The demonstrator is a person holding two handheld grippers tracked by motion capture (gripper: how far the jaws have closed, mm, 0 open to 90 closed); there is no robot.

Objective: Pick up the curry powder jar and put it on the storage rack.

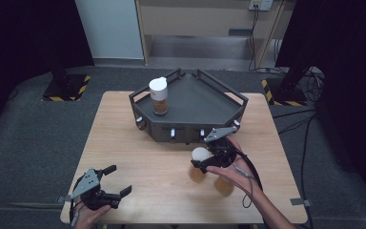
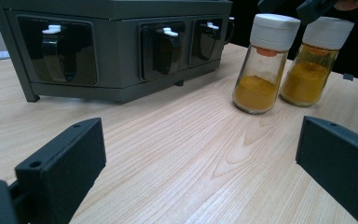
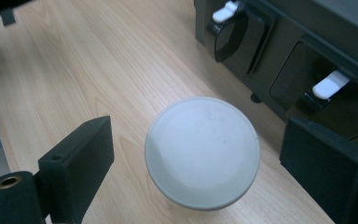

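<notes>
light wood table [image 1: 138,157], bare grain, with a dark grey angular rack [image 1: 195,102] at the far middle; white-tipped levers along its front face. one spice jar [image 1: 158,95] with a white cap already stands on the rack's top tray, left side. two more jars sit on the table in front of the rack, right of centre: the near jar [image 2: 262,63] and the far jar [image 2: 313,60], both holding yellow-orange powder, both capped white, standing upright and just beside each other.

progress call: looks like roughly a third done, one jar racked, two left on the wood, none lifted.

right gripper [image 1: 208,157] is over the near jar, coming from above; in the right gripper view the white cap [image 3: 203,151] lies between the jaws, jaws spread wide, clear gap on each side, not touching. so it's poised for a grasp, not gripping yet.

left gripper [image 1: 116,183] is at the near left table edge, well apart from the jars, jaws wide apart, holding nothing; both jars show ahead of it and off to one side in the left gripper view.
</notes>
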